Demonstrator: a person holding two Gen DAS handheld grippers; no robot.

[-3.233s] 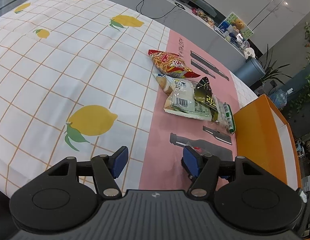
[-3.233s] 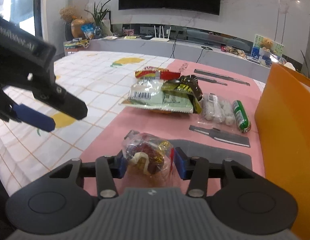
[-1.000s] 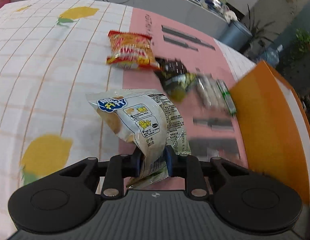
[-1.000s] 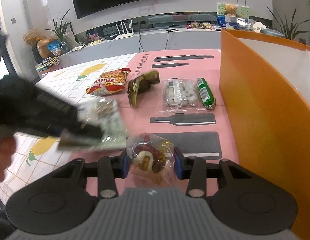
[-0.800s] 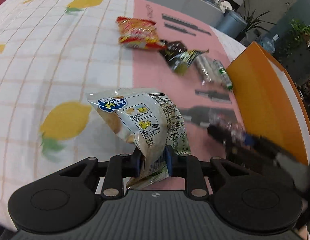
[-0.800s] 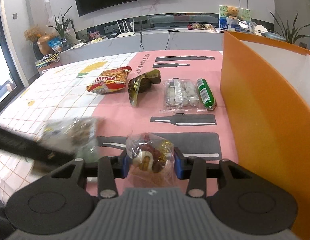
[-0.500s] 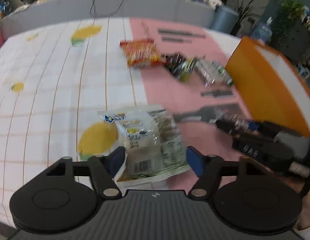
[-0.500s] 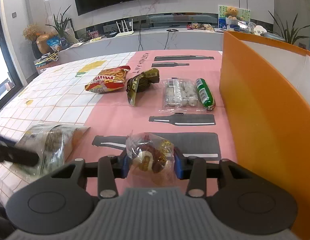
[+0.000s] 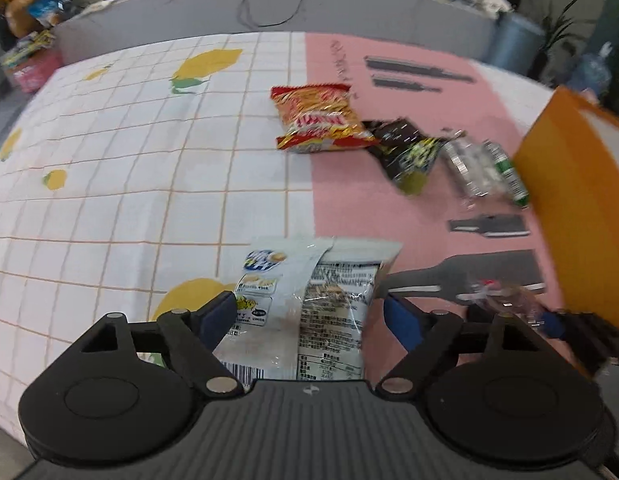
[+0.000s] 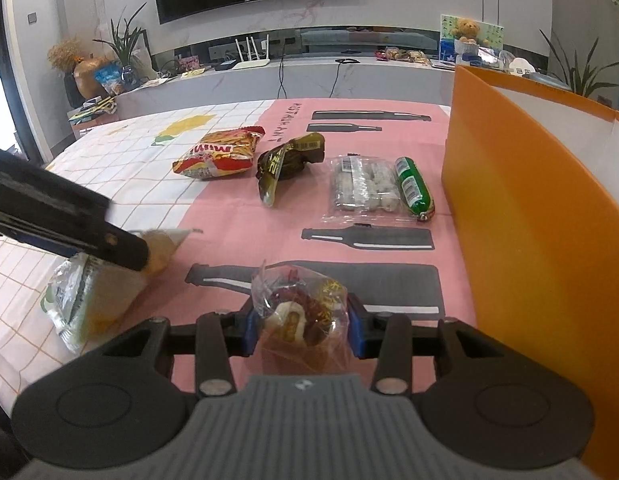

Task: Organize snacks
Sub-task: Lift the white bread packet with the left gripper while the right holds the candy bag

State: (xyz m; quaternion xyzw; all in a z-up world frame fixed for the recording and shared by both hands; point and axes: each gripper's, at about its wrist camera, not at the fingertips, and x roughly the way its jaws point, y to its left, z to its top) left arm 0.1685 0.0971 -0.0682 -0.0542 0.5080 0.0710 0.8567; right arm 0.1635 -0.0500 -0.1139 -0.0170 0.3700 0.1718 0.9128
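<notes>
My left gripper (image 9: 309, 318) is open over a white biscuit packet (image 9: 309, 300) that lies flat on the cloth between its fingers; the packet also shows in the right wrist view (image 10: 97, 292). My right gripper (image 10: 303, 322) is shut on a clear bag of wrapped candies (image 10: 299, 314), also seen in the left wrist view (image 9: 505, 294). A red chip bag (image 10: 221, 152), a dark green-black packet (image 10: 287, 162), a clear pack of white balls (image 10: 363, 186) and a green sausage (image 10: 413, 188) lie further back.
An orange box (image 10: 549, 216) stands at the right, its wall close to my right gripper. The table has a lemon-check cloth (image 9: 109, 152) and a pink mat (image 10: 245, 216) with bottle silhouettes. A counter with clutter runs behind.
My left gripper carried the white packet to the near left of the table, opened and let it go; it now lies flat. My right gripper has kept hold of the candy bag.
</notes>
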